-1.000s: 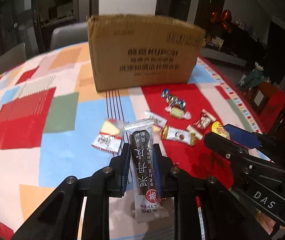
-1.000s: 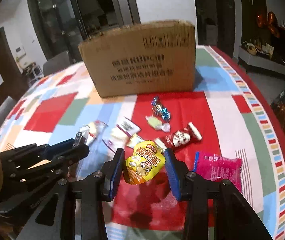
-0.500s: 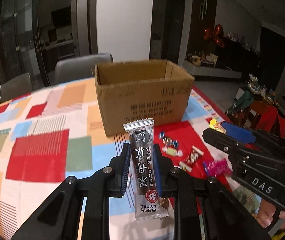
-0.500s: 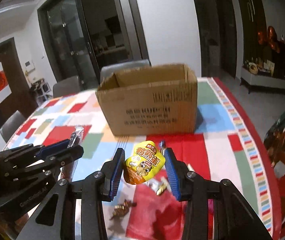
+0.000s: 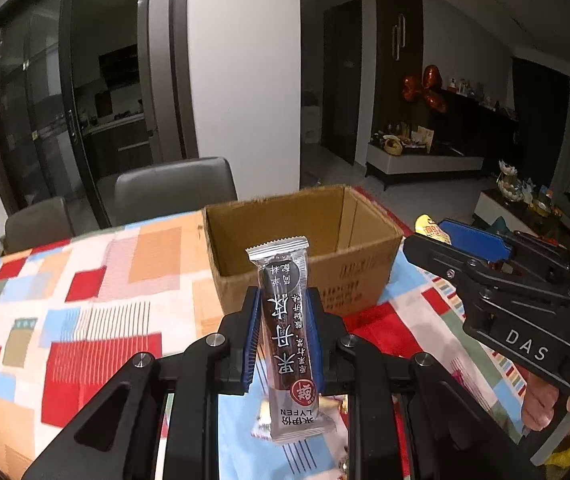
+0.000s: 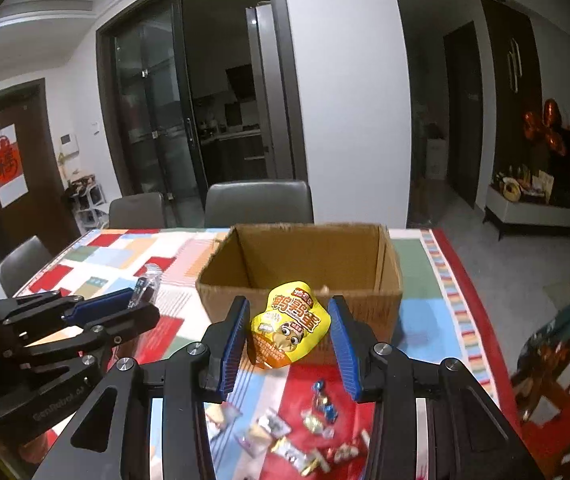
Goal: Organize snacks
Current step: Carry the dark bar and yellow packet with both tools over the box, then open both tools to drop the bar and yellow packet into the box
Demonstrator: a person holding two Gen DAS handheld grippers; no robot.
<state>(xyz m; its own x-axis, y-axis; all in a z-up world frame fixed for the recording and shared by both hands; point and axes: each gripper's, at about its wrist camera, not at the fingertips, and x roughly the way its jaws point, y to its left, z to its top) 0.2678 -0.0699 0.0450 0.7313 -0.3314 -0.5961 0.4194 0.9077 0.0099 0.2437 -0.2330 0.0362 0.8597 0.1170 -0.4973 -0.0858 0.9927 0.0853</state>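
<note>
My left gripper is shut on a long dark snack bar in a silver wrapper, held upright in front of an open cardboard box. My right gripper is shut on a yellow snack pouch with a cartoon face, held above the table just short of the same box. The box looks empty inside. Each gripper shows in the other's view: the right one at right, the left one at left. Several small wrapped snacks lie on the red cloth below my right gripper.
The table wears a patchwork cloth in red, blue, orange and white. Grey chairs stand behind the table's far edge. A red-bordered table edge runs along the right.
Both grippers have risen with their snacks, so the box's open top and inside now show; the loose snacks have dropped low in view.
</note>
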